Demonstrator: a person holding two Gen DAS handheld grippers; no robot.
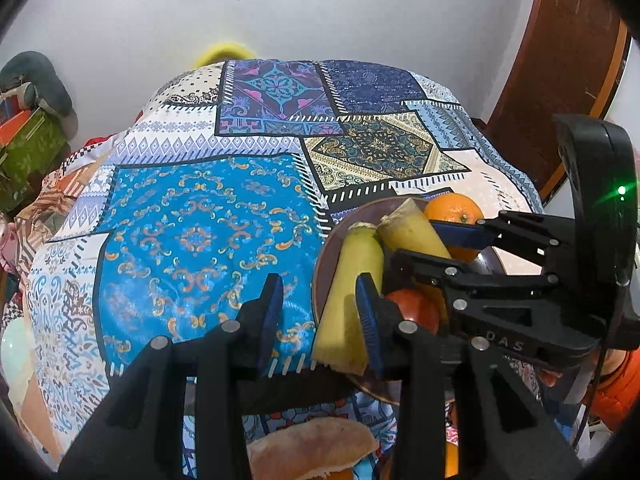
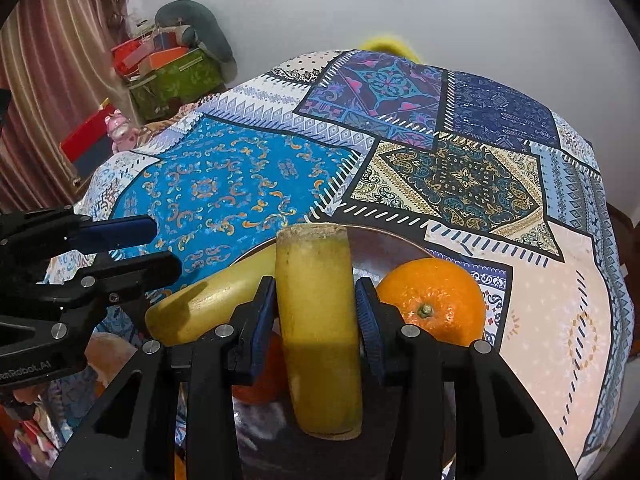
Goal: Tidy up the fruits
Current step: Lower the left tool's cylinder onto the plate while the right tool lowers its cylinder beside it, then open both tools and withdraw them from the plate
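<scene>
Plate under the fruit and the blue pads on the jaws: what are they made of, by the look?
Plate: dark, glossy, with a thin coppery rim and soft reflections; likely glazed ceramic or metal, unclear which. Blue pads: matte with fine ribbing, probably rubber or soft plastic, on black, seemingly plastic, linkages.

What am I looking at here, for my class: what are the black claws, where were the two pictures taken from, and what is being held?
Each picture comes from a camera mounted on a hand-held two-finger gripper, looking along its fingers. The left gripper is open and empty above the patchwork tablecloth. The right gripper straddles a yellow-green cut stalk piece over a dark round plate; whether it grips is unclear. On the plate lie a second yellow stalk piece, a round orange and a reddish fruit.
</scene>
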